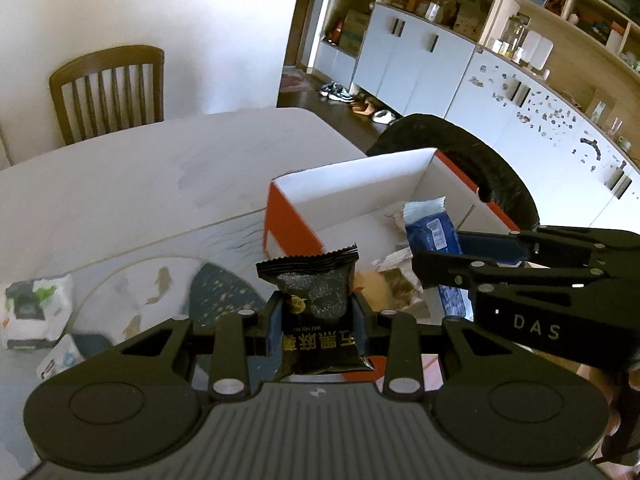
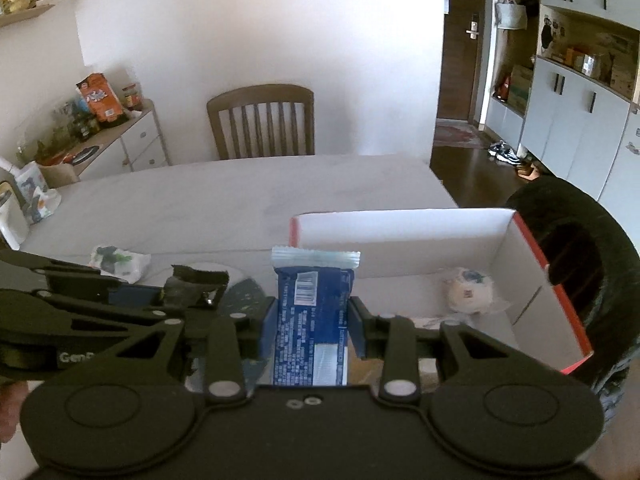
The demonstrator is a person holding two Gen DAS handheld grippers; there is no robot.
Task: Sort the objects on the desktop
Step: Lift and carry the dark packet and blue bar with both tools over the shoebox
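Our left tool (image 1: pixel 316 316) grips the black packet (image 1: pixel 316 308) just short of the box (image 1: pixel 352 184); our right tool (image 2: pixel 312 320), nearer, holds the blue packet (image 2: pixel 312 312) upright over its near edge.

Pale surface (image 2: pixel 224 196), faintly marbled, far half bare. Near right: open white box (image 2: pixel 400 240) with orange outer walls. Near centre: placemat (image 1: pixel 132 288) with fish pattern. Near left: white printed tissue pack (image 1: pixel 36 308), a smaller white packet (image 1: pixel 60 356) just beside it.
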